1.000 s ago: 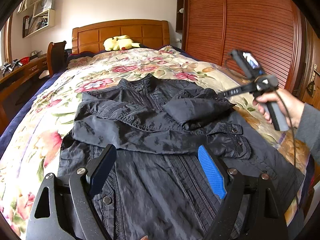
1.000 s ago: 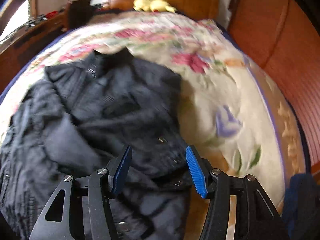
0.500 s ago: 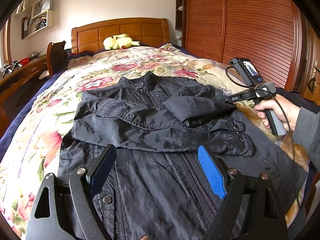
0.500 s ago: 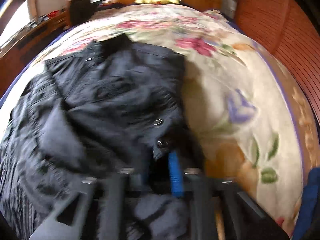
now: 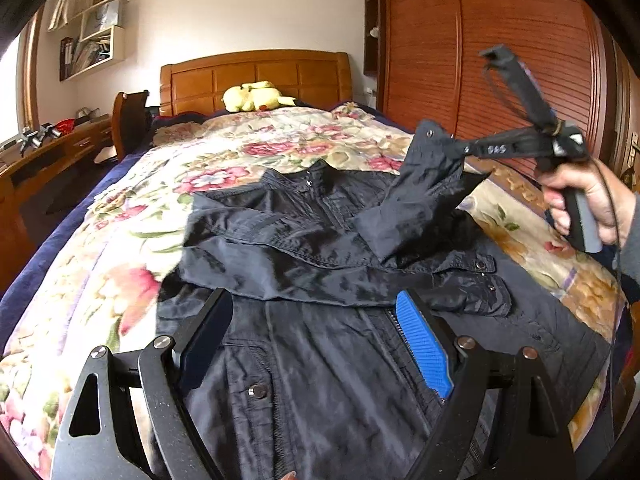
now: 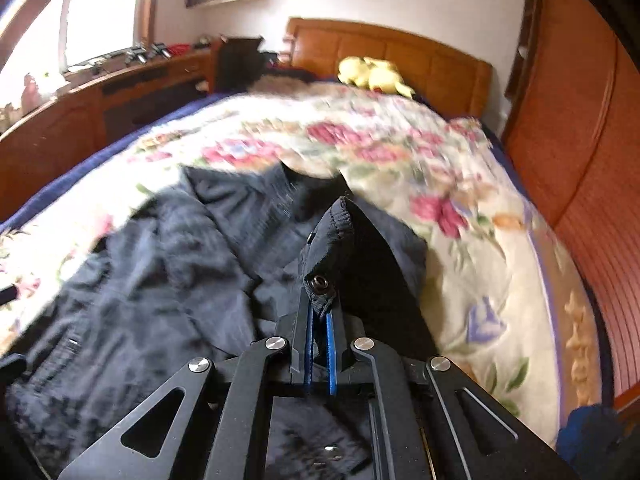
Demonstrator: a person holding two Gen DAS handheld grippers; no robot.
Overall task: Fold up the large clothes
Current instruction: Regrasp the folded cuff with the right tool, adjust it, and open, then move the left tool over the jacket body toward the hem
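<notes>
A large black jacket [image 5: 320, 264] lies face up on the flowered bedspread [image 5: 120, 240], its sleeves folded across the chest. My right gripper [image 6: 319, 312] is shut on the snap-buttoned cuff [image 6: 320, 284] of one sleeve. In the left wrist view that right gripper [image 5: 464, 148], held by a hand [image 5: 584, 200], lifts the sleeve cuff [image 5: 434, 148] off the jacket's right side. My left gripper [image 5: 316, 332] hovers open over the jacket's lower front, nothing between its fingers.
A wooden headboard [image 5: 256, 80] with a yellow plush toy [image 5: 252, 96] stands at the far end. A wooden wardrobe [image 5: 500, 60] runs along the right side, a desk [image 5: 48, 152] and chair [image 5: 130, 120] along the left. Wall shelves [image 5: 96, 40] hang above the desk.
My right gripper went from open above the sleeve to shut on its cuff, then rose, pulling the sleeve up off the jacket. The left gripper stayed open and drifted only slightly.
</notes>
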